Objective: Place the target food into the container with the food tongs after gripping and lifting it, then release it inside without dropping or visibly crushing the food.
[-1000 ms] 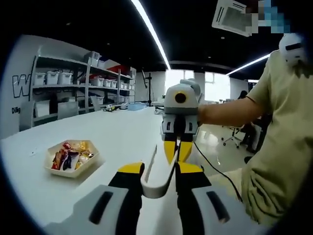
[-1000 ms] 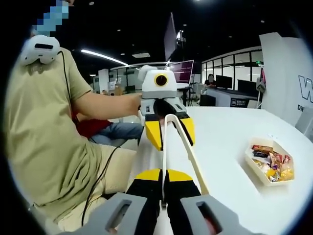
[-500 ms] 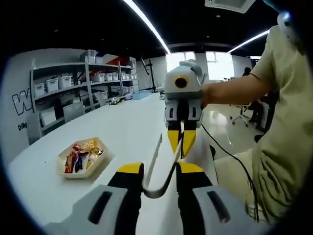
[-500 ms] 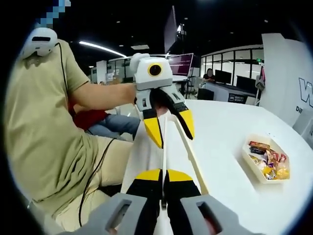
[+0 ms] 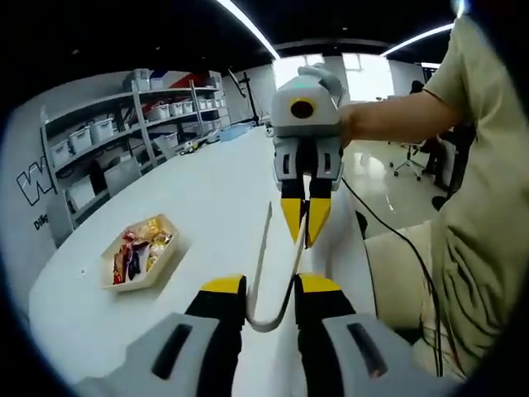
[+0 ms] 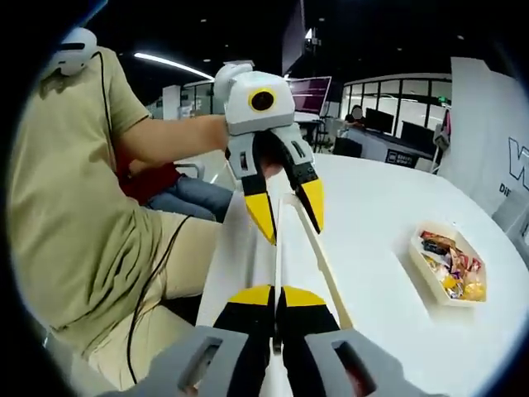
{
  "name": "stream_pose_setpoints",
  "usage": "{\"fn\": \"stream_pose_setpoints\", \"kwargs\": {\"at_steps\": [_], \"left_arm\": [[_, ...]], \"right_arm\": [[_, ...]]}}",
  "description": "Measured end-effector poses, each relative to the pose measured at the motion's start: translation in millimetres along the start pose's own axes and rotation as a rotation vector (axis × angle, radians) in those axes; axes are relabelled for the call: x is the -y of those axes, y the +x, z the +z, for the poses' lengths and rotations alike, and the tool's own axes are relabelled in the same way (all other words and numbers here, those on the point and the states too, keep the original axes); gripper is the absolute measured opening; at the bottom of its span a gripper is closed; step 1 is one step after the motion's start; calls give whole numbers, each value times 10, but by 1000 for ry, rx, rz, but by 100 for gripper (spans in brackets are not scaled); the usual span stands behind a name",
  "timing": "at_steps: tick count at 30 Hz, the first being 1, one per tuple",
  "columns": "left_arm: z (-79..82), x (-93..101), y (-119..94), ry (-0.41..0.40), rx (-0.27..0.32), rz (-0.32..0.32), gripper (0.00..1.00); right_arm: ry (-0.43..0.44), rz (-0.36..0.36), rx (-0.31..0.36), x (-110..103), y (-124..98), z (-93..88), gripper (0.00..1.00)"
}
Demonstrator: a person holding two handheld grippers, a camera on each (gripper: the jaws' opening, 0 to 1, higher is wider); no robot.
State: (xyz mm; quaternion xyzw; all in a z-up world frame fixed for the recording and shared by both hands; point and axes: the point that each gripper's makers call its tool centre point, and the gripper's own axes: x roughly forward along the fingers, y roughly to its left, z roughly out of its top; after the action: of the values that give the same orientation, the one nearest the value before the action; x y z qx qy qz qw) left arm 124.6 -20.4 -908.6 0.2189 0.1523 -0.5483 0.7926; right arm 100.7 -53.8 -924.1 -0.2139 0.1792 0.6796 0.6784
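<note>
Shift: both views have swung with the hands, and each gripper sits higher in the other's view than a second ago; the hold on the tongs looks unchanged.
Tongs: the tongs (image 5: 261, 248) are held in the air between the two grippers, arms apart and tips empty.
Left gripper: the left gripper (image 5: 270, 285) has its jaws spread around the bent end of the tongs; whether they press on it cannot be told.
Right gripper: the right gripper (image 6: 277, 294) has its jaws pressed together on one arm of the tongs.
Food: wrapped snacks lie in a white tray (image 5: 113, 279) on the table (image 5: 215, 190), well apart from the tongs and off to one side.
Risk: the handover looks unfinished, so the tongs could twist or slip if one gripper lets go early.
Risk later: squeezing hard on a small wrapped piece could crush it or make it pop out.
</note>
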Motion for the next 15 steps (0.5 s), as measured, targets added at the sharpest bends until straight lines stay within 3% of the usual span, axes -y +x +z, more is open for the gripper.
{"fn": "stream_pose_setpoints", "kwargs": {"at_steps": [15], "left_arm": [[-121,33,24,20,-73,-1,19]], "right_arm": [[-33,-9,-45,-6,36,-67,0]]}}
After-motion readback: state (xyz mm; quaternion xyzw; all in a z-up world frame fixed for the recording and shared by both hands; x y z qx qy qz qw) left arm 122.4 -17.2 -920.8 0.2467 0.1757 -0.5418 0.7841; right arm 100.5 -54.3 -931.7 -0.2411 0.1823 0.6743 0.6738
